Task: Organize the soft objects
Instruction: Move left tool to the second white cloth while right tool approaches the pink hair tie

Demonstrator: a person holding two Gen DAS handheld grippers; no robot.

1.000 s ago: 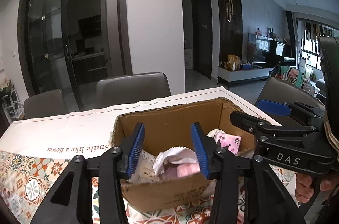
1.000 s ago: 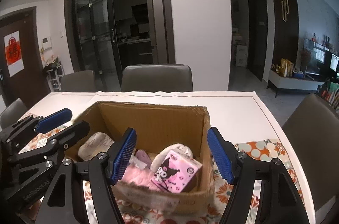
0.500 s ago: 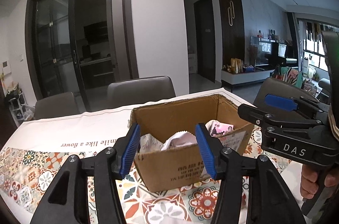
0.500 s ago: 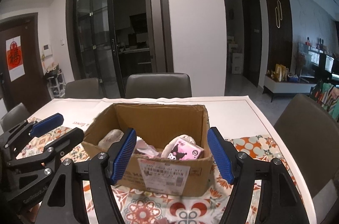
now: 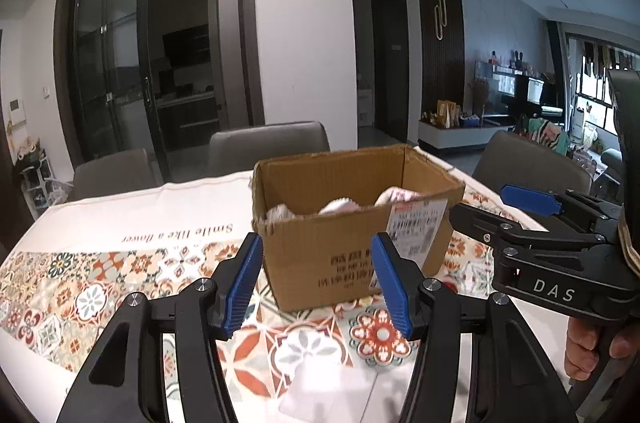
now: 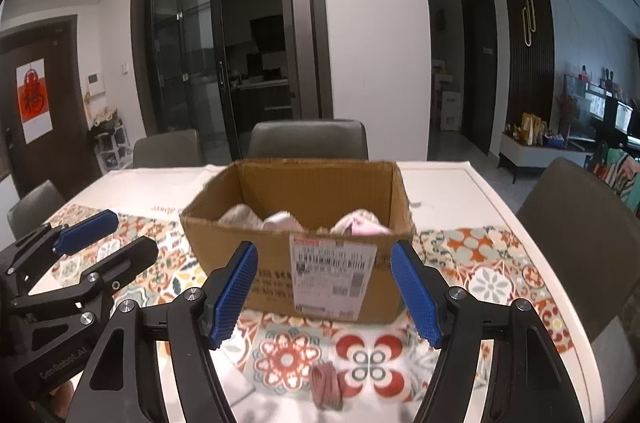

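Observation:
A brown cardboard box [image 5: 344, 255] stands on the patterned tablecloth, with white and pink soft items [image 6: 280, 221] showing over its rim. My left gripper [image 5: 316, 263] is open and empty, short of the box's near wall. A white cloth [image 5: 320, 379] lies on the table just below it. My right gripper [image 6: 324, 275] is open too, empty, facing the box's labelled side. A small pinkish-red coil [image 6: 326, 385] lies on the table below it, beside a white cloth [image 6: 236, 379]. Each gripper shows in the other's view: right gripper [image 5: 500, 209], left gripper [image 6: 112, 243].
The table [image 6: 448, 183] has a floral runner [image 5: 80, 287] and a white cloth with lettering. Grey chairs [image 6: 308, 139] stand along the far side and one at the right [image 6: 576, 223]. A person's fingers [image 5: 588, 343] hold the right gripper's handle.
Both grippers have drawn back from over the box to its near side. The white cloth and the coil on the table have come into view. The left jaws stand a little wider.

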